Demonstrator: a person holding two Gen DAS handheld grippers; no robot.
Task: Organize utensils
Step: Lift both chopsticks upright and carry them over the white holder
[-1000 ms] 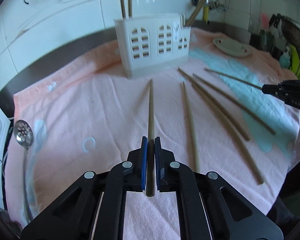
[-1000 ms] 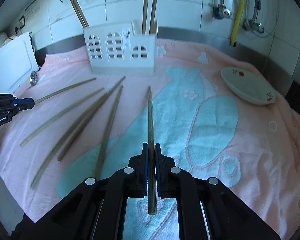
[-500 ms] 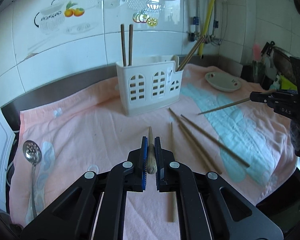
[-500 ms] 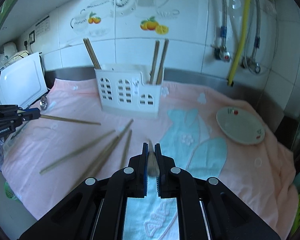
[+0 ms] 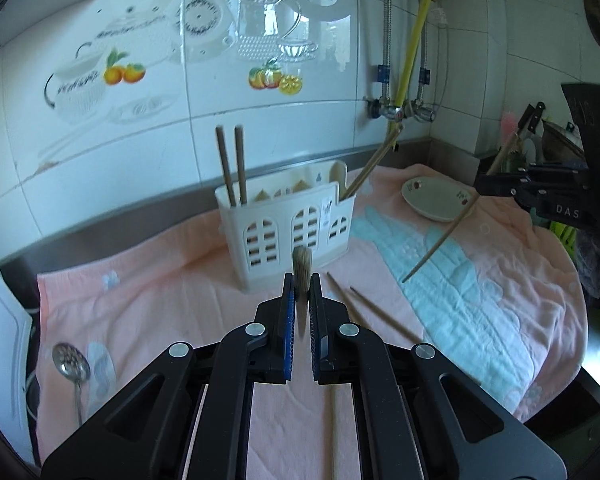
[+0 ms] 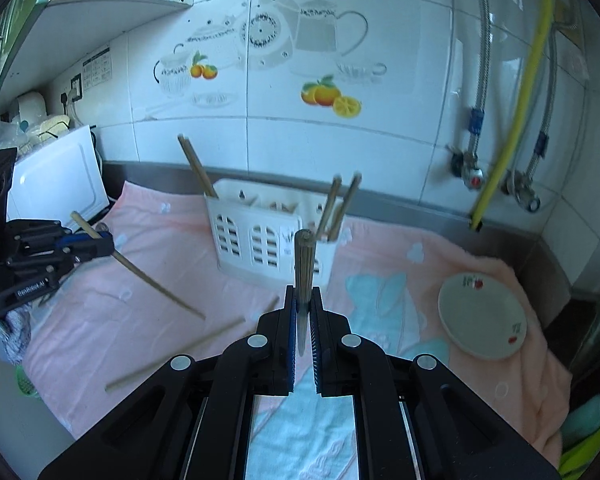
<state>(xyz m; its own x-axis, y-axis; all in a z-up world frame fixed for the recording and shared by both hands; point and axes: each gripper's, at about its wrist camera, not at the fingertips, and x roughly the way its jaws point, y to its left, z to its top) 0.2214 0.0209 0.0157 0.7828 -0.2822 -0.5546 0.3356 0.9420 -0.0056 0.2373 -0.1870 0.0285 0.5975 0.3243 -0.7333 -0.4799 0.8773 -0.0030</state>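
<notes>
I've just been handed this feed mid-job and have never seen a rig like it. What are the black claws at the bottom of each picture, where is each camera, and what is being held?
There is no robot arm: a person holds one two-finger gripper in each hand, and each gripper carries a camera looking forward along its fingers.

In the left wrist view, the left gripper is shut on a chopstick. The right gripper is also shut on a chopstick, shown in the right wrist view. Each gripper also appears at the edge of the other's view.

Below lies a pink and blue towel with loose chopsticks, a white utensil holder already holding two pairs of chopsticks, a small dish and a slotted spoon.
</notes>
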